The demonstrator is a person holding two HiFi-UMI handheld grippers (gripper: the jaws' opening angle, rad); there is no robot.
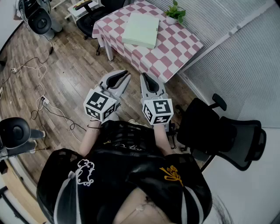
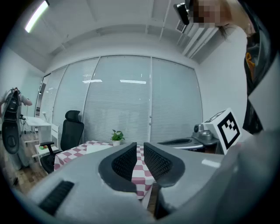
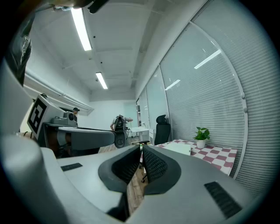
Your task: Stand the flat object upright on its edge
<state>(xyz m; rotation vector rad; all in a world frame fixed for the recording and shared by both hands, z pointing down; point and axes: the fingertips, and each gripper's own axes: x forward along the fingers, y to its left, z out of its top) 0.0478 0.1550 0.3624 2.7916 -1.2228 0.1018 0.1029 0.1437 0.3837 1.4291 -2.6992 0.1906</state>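
You are at the approach step: nothing on the table [image 1: 177, 49] is touched yet, and you stand well apart from it on the wood floor. The flat object [image 1: 141, 29], a pale green slab, lies on its broad face on the checked cloth, a little toward the table's left end and away from the long edge that faces you. No edge of it is raised.

Both claws are clenched and empty. The left gripper [image 1: 125, 75] shows its ribbed pads drawn together in the left gripper view, with only a sliver of cloth visible beyond them. The right gripper [image 1: 144, 77] has its pads together too, with bare floor behind. Both are held close to your body, pointing roughly level toward the table.

The next move, as I judge it, calls for stepping up to that long edge and releasing at least one claw. You then need to get a jaw under or over one side of the slab to tip it up, with the other gripper ready to steady it. A thin slab on cloth could slide or topple once it stands.

The only container in sight is the white pot [image 1: 171, 19] at the table's edge by the blinds; it holds a small green plant [image 1: 176, 11], well apart from the slab.
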